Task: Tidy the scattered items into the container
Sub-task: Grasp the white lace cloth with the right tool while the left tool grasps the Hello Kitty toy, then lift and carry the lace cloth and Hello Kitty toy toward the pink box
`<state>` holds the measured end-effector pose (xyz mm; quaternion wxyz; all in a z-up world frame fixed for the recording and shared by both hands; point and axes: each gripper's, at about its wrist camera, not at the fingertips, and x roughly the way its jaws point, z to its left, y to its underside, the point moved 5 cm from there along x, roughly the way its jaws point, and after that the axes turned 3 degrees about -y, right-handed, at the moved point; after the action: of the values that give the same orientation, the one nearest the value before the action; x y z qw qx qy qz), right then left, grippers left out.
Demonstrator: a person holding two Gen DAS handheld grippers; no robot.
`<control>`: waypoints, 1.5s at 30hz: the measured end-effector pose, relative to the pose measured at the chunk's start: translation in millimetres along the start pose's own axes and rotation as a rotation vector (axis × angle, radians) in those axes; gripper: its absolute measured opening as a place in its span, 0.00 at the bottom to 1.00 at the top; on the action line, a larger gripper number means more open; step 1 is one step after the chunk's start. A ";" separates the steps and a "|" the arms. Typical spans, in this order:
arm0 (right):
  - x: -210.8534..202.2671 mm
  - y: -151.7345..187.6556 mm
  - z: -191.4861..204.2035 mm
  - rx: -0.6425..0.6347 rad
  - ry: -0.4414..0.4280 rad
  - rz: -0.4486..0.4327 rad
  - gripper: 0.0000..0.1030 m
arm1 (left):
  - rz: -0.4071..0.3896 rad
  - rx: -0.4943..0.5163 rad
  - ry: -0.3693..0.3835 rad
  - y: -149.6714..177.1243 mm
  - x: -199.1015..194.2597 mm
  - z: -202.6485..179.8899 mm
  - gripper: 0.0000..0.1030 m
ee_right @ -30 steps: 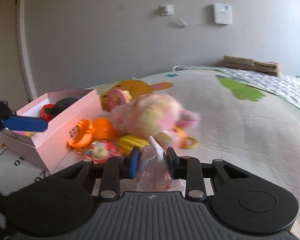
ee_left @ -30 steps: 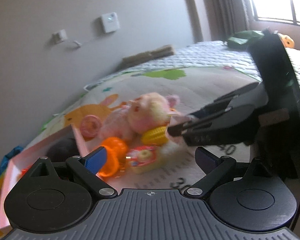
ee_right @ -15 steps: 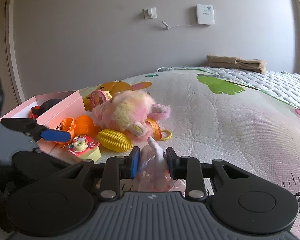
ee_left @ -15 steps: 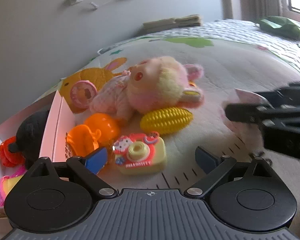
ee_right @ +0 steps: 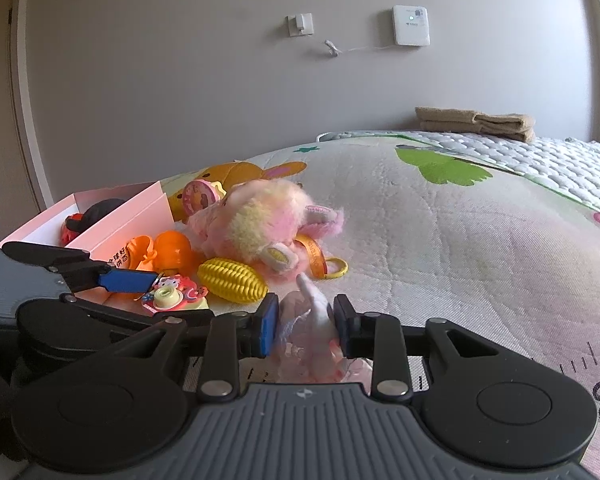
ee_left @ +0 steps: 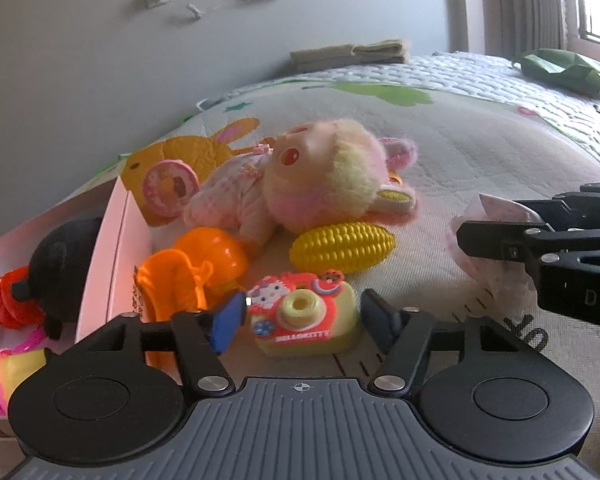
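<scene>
- My left tool (ee_left: 302, 316) is closing around the toy camera (ee_left: 304, 318), which sits on the bed just right of the pink box (ee_left: 112, 248). The blue pad looks at its left edge; the right pad seems just short of contact.
- Risk: the camera is hard and rounded. An uneven pinch could squirt it forward into the yellow corn (ee_left: 342, 246).
- The orange toy (ee_left: 188, 276) lies right beside my left finger; I could snag it on the lift.
- My right tool (ee_right: 302, 320) is easing open, narrow, around a pale pink crumpled thing (ee_right: 306, 332). It may drop onto the bed, well short of the box.
- The plush doll (ee_left: 308, 184) lies just beyond the corn and could be nudged.
</scene>
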<state>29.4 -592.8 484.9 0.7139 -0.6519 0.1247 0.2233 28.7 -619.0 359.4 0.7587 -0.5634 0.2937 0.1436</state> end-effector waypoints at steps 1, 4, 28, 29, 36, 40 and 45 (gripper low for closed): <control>-1.2 -0.2 1.4 -0.007 0.001 0.001 0.38 | -0.001 0.000 0.004 0.2 -0.3 0.6 0.65; -4.6 0.1 7.7 -0.043 0.023 0.016 0.65 | 0.002 -0.009 0.014 -0.3 0.1 2.4 0.65; -29.1 5.0 26.8 -0.020 0.026 0.019 0.25 | -0.097 0.011 0.128 4.6 -61.6 -4.7 0.63; -32.3 4.4 29.3 -0.015 0.022 0.015 0.25 | -0.110 0.011 0.135 5.0 -68.7 -3.8 0.63; -61.8 -0.9 50.9 0.032 -0.023 -0.043 0.25 | -0.179 0.004 0.166 16.9 -115.0 7.2 0.63; -75.7 -2.7 71.8 0.011 -0.053 -0.050 0.25 | -0.186 0.004 0.157 33.1 -139.0 24.0 0.63; -79.4 4.7 103.9 -0.034 -0.095 -0.013 0.25 | -0.157 -0.008 0.116 61.1 -164.7 53.5 0.63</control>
<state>-53.7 -502.4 530.4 0.7091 -0.6535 0.0828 0.2514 -119.1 -530.3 422.6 0.7470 -0.5952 0.2916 0.0518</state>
